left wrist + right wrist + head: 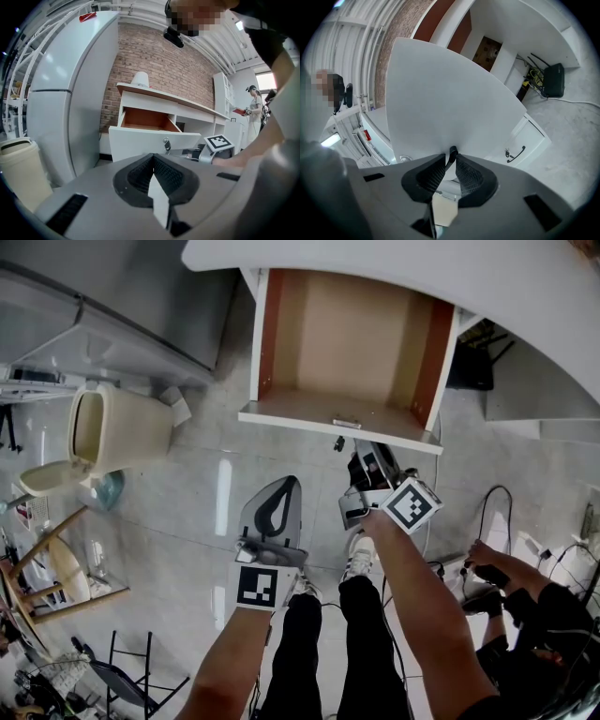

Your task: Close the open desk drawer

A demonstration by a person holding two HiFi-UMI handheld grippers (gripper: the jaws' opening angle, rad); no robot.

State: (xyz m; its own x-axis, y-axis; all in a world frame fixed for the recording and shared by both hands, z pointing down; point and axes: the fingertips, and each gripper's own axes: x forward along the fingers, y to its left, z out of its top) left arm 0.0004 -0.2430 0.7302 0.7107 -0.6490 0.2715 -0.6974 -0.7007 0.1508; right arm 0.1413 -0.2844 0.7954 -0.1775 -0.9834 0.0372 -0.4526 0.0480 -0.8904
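The desk drawer [352, 334] stands pulled out from the white desk [394, 268], and its brown inside is empty. Its white front panel [281, 414] carries a small handle [346, 424]. My right gripper [349, 451] is held level against that front panel [440, 93], and its jaws are closed round the dark handle loop [451, 152]. From the left gripper view the right gripper [197, 152] reaches just under the handle [166, 143]. My left gripper [286, 482] hangs back from the drawer, shut and empty, with its pads [161, 171] meeting.
A beige bin [112, 427] and a grey fridge [61, 93] stand to the left of the desk. A wooden stool [52, 568] is at the far left. Another person [525, 606] crouches at the right among cables. A lower cabinet door [525, 140] sits beside the drawer.
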